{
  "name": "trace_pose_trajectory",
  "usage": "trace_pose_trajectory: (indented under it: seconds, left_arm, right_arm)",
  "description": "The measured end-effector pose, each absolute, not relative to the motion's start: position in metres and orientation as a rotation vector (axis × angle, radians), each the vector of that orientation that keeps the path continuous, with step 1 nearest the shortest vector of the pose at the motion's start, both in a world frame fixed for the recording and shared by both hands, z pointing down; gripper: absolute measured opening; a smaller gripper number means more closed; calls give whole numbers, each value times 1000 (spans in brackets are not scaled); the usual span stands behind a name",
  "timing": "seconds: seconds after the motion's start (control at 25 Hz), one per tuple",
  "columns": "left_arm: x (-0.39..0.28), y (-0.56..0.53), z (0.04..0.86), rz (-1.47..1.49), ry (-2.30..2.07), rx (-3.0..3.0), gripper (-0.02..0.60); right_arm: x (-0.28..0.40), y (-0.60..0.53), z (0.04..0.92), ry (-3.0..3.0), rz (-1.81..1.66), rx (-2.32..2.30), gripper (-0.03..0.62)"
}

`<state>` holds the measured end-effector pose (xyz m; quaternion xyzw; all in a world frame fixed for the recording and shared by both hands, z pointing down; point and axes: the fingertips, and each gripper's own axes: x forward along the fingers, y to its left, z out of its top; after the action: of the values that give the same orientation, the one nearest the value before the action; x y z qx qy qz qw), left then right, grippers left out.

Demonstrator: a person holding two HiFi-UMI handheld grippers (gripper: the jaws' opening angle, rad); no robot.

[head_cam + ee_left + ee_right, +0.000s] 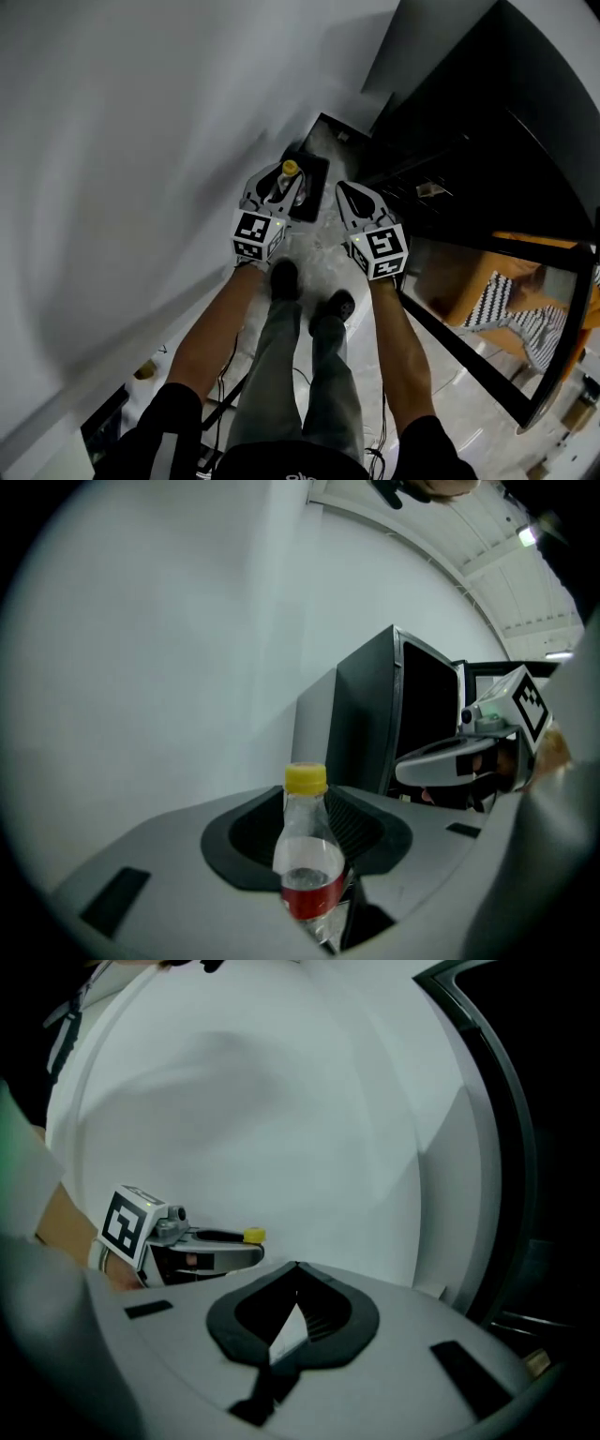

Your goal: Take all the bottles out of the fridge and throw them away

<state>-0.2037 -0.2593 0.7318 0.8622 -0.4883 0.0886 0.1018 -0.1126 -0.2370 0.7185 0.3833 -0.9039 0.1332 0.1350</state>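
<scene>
A small clear bottle [307, 866] with a yellow cap [306, 777] and a red label stands upright between the jaws of my left gripper [314, 803], which is shut on it. In the head view the left gripper [281, 184] hangs low in front of the person's legs, with the bottle's cap [290, 169] at its tip. My right gripper [344, 190] is beside it, to the right. Its jaws are shut with nothing between them [298, 1266]. The dark fridge [469, 112] rises at the right.
A dark rectangular object [313, 187] sits on the pale floor just beyond the left gripper, by the white wall [141, 141]. A black-framed glass panel [506, 300] lies right of the person's legs. Cables trail on the floor behind the feet.
</scene>
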Motion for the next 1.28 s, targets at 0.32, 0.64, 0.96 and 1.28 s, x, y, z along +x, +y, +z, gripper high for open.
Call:
trace_pose_trajectory:
  seconds: [0.32, 0.64, 0.96, 1.28]
  left_arm:
    - [-200, -276, 811, 327, -1375, 2561, 149]
    - [-202, -293, 838, 354, -1367, 2555, 149]
    - [-190, -305, 844, 346, -1339, 2579, 150]
    - [-193, -316, 857, 350, -1345, 2545, 153]
  right_arm:
    - [-116, -235, 793, -2582, 462, 1124, 9]
    - [-104, -230, 818, -2547, 495, 1152, 9]
    - [-92, -226, 830, -2514, 530, 1173, 9]
    - [-84, -221, 835, -2498, 551, 1171, 9]
